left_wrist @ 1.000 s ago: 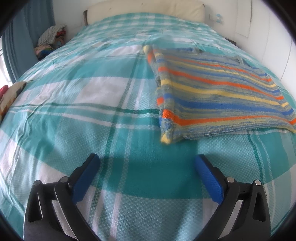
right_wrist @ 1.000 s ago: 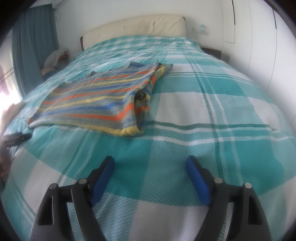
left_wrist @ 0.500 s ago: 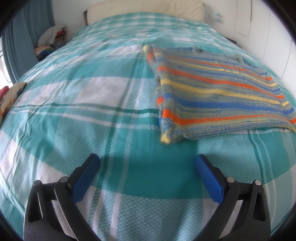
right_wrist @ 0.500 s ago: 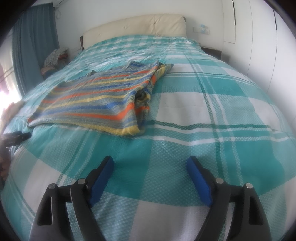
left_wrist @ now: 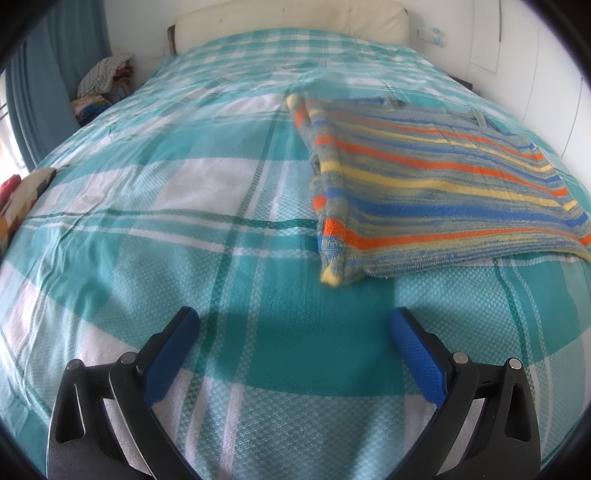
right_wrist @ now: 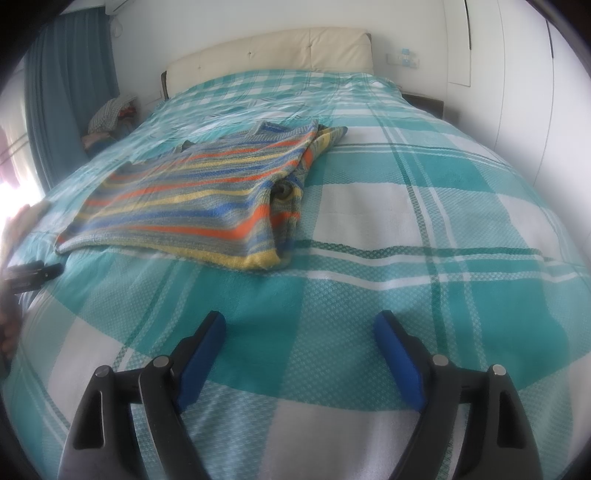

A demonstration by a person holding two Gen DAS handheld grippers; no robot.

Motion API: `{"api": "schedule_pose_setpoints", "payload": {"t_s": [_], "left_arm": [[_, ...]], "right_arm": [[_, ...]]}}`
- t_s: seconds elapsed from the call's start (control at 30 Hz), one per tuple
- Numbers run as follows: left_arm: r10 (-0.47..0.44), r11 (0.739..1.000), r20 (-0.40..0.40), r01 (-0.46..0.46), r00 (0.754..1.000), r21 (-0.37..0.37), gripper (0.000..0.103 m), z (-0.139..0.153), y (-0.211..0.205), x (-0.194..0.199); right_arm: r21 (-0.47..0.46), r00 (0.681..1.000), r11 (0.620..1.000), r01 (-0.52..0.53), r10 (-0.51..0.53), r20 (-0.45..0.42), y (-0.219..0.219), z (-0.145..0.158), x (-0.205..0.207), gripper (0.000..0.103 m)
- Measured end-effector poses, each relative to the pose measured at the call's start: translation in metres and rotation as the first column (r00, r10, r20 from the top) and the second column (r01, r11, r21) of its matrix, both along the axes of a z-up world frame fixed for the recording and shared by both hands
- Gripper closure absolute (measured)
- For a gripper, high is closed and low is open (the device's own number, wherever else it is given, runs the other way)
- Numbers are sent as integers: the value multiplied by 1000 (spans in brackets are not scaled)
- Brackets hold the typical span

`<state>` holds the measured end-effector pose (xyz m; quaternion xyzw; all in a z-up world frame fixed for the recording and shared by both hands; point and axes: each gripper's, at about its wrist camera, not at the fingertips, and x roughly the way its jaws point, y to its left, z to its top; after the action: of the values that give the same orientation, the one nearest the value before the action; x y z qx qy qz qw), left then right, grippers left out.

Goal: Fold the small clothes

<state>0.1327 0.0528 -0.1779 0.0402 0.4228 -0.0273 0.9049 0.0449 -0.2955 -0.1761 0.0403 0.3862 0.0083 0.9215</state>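
I see the striped sweater [left_wrist: 436,199] flat on the bed [left_wrist: 184,206], stripes crosswise, collar toward the headboard [right_wrist: 273,48]. My left tool [left_wrist: 293,328] and right tool [right_wrist: 300,328] gape, holding nothing.

Bedroom in a home.
Wide bed [right_wrist: 461,206] under teal-and-white check cover, cream padded headboard [right_wrist: 273,50] at far edge; blue curtain [right_wrist: 55,92] and heap of clothes [right_wrist: 110,114] beside left edge; white walls, wall switch [right_wrist: 402,59].

A big bed [right_wrist: 424,229] wearing a green and white checked cover, a cream headboard [right_wrist: 273,48] leaning on the far white wall [right_wrist: 229,22], blue curtains [right_wrist: 62,92] hanging far left, daylight coming in.
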Motion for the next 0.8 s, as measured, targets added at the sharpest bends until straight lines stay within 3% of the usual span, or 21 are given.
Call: {"api": "schedule_pose_setpoints", "payload": {"t_s": [0.13, 0.23, 0.43, 0.53, 0.6, 0.8], "left_arm": [[4, 999, 97, -8, 995, 41, 1, 15, -4, -17], [-38, 999, 164, 35, 986, 22, 1, 31, -14, -33], [-221, 972, 130, 230, 967, -58, 1, 50, -65, -37], [-352, 933, 124, 358, 928, -28, 1, 54, -104, -35], [-447, 893, 125, 450, 886, 7, 1, 54, -131, -35], [-616, 787, 90, 612, 782, 69, 1, 44, -201, -32]], "right_arm": [[4, 1000, 1000, -6, 6, -1, 1, -1, 0, 19], [6, 1000, 1000, -10, 10, -3, 1, -1, 1, 17], [36, 1000, 999, -25, 25, -10, -2, 1, 3, 14], [89, 1000, 996, -25, 26, -7, -11, 9, 0, 15], [159, 1000, 987, -20, 22, -10, -23, 16, 3, 15], [311, 1000, 950, 14, -4, -31, -80, 49, 55, 15]]}}
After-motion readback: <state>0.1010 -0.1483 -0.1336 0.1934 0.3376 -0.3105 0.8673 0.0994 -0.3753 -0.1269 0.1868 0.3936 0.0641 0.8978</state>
